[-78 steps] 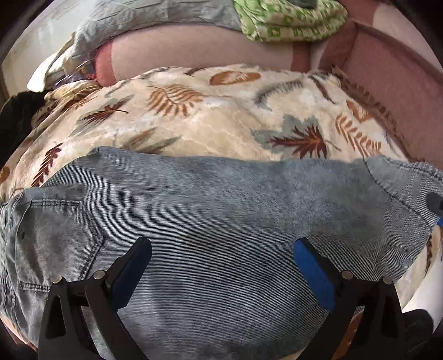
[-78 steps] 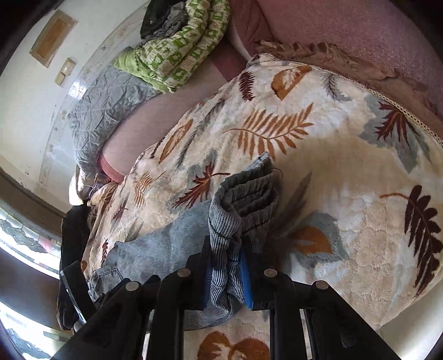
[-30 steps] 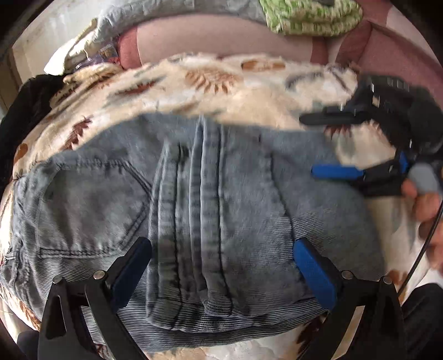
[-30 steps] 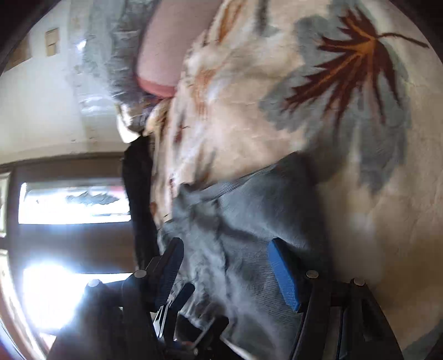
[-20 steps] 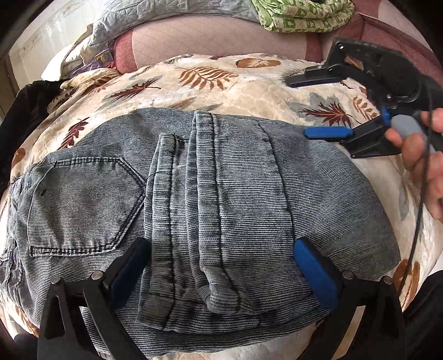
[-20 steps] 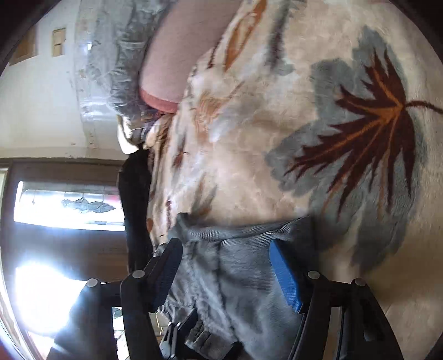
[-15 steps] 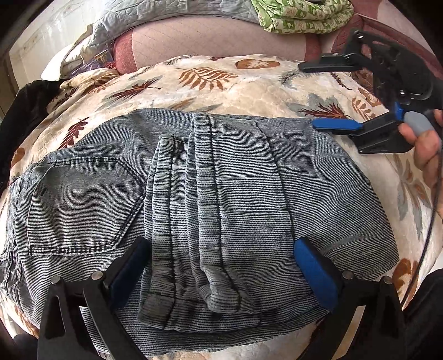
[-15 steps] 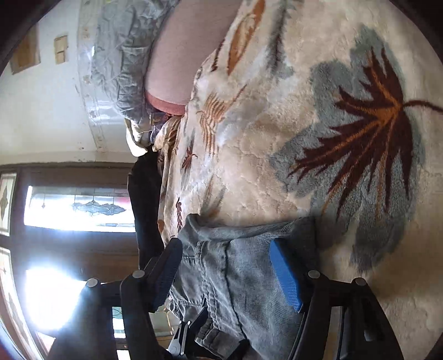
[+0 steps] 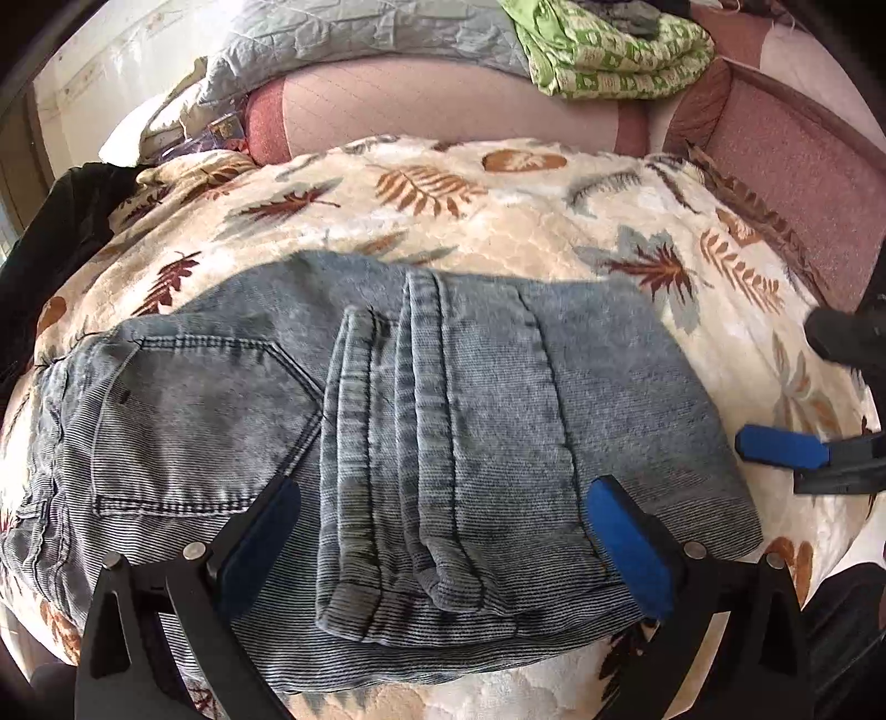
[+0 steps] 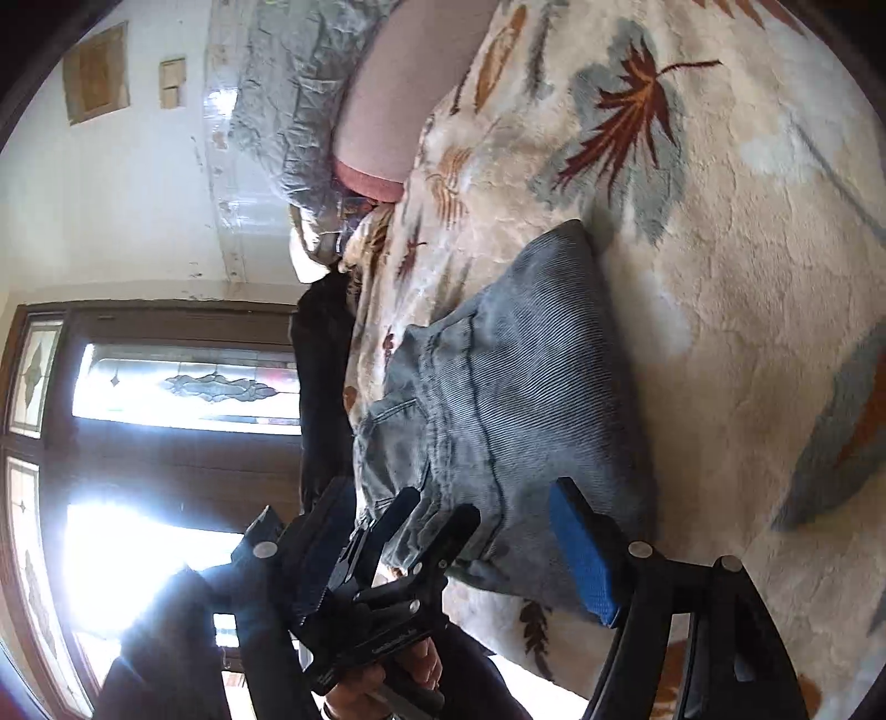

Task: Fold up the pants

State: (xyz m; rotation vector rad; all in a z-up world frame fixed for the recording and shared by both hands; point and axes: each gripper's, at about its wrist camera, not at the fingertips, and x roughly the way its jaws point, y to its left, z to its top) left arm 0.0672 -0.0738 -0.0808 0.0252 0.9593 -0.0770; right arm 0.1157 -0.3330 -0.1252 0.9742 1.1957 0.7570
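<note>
While the folded pants (image 9: 387,432) lie flat on the leaf-print blanket (image 9: 498,221) — legs doubled over the seat, hems beside the back pocket (image 9: 194,421) — the left gripper (image 9: 443,531) hangs above their near edge, jaws spread and pinching nothing. Off the pants' right end, the right gripper (image 10: 509,531) has just been widening its jaws — nothing sits between them.

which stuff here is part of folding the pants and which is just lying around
Part of the job:
- folded grey-blue denim pants
- left gripper, fingers open above the pants
- right gripper, fingers open, holding nothing
- cream leaf-print blanket under the pants

Just lying about:
- green patterned folded cloth
- grey quilted cover
- black garment
</note>
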